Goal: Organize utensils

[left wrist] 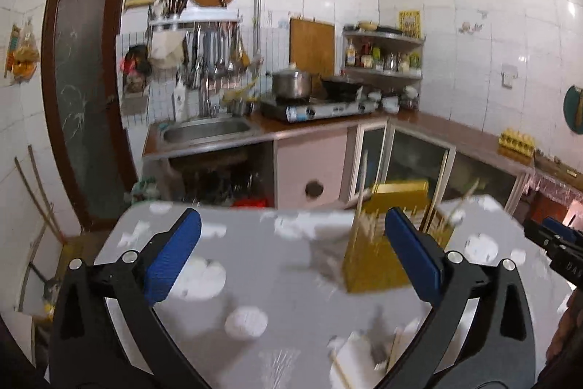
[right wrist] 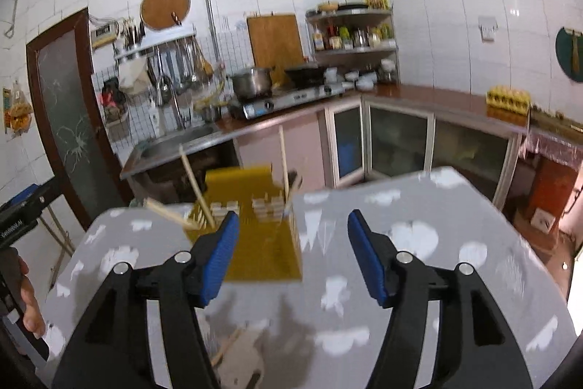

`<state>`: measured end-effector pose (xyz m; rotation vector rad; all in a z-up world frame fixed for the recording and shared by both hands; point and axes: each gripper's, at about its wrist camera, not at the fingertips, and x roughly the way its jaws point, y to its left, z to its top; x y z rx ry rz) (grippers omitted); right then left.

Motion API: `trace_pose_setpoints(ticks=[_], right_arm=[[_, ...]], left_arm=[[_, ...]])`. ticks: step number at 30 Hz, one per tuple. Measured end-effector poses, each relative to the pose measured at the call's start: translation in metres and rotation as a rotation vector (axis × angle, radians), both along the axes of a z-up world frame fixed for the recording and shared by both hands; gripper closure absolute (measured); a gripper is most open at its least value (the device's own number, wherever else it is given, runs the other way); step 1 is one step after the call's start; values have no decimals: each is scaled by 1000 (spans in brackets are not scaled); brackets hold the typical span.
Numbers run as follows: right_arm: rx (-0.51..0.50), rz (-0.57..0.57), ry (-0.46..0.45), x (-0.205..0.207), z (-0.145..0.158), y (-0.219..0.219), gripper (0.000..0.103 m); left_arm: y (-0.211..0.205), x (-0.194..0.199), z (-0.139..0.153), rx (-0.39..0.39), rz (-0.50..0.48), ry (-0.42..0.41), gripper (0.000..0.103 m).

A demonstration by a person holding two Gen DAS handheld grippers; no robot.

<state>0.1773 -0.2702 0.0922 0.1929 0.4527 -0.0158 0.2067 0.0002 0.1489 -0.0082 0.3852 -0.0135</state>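
A yellow utensil holder (left wrist: 375,261) (right wrist: 262,246) stands on the grey cloud-patterned table (left wrist: 255,265) (right wrist: 437,283), with several wooden chopsticks (left wrist: 360,192) (right wrist: 282,163) upright or leaning in it. My left gripper (left wrist: 293,217) is open wide and empty, and the holder sits just behind its right finger. My right gripper (right wrist: 294,221) is open and empty too, with the holder ahead, partly behind its left finger. Loose chopsticks (left wrist: 393,349) (right wrist: 226,345) lie on a pale item at the near table edge. Each gripper shows at the edge of the other's view (left wrist: 554,236) (right wrist: 22,206).
Beyond the table runs an L-shaped counter (left wrist: 455,133) with a sink (left wrist: 207,130), a gas stove (left wrist: 320,108) carrying a pot and a wok, a corner shelf of bottles (left wrist: 382,57) and an egg tray (left wrist: 517,141). A dark door (left wrist: 83,90) is at left. A hand (right wrist: 29,301) shows low left.
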Motion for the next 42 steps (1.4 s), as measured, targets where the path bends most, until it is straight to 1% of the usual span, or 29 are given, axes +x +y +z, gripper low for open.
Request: trace_pose_setpoints(ticks=[3,5,9,13,15,19,20,22,23,25,30,33,35,37,39,42], right_arm=[[-25,-2,52,-8,-26,10,42],[-24,6,87,-11,-43,16,42],[-48,-14,153,-18,-82,28,42],[-45,-13,217,-21,-116,38,42],[-48,-18,240,-19,-126,42,42],[-38,-14,300,-13,-144,50,43],[-33,-11,313,-12,-147,52,44],[-33,1,342,-7,-150,58,51],[-37,8,361,-5,-153,61,52],[-37,15,391,-1,-158,68,63],[-14,10,428,6,-162,74,70],[-14,-5,461,14,-164,80,71],[-24,-12,465,17,-165,82,79],[-17,0,464,20,-165,83,90],[-14,12,457,21,-164,83,93],[1,26,451,21,-163,75,93]], left_arm=[[7,-5,-29,4,9,59,5],[11,-8,-51,-1,14,106,5],[14,-10,-88,-11,21,183,5],[19,-10,-121,-26,23,249,5],[18,-9,-137,-23,23,278,5],[11,-6,-157,1,27,318,5],[11,-6,-161,-1,29,325,5],[11,-4,-165,-6,30,340,5],[10,-3,-167,-6,32,347,5],[9,-3,-169,-3,32,351,5],[6,-1,-172,-3,37,356,5],[5,2,-176,-10,37,373,5],[4,4,-179,-14,35,388,5],[2,6,-180,-22,30,402,5],[0,7,-181,-30,25,412,5],[-4,9,-181,-44,14,427,5]])
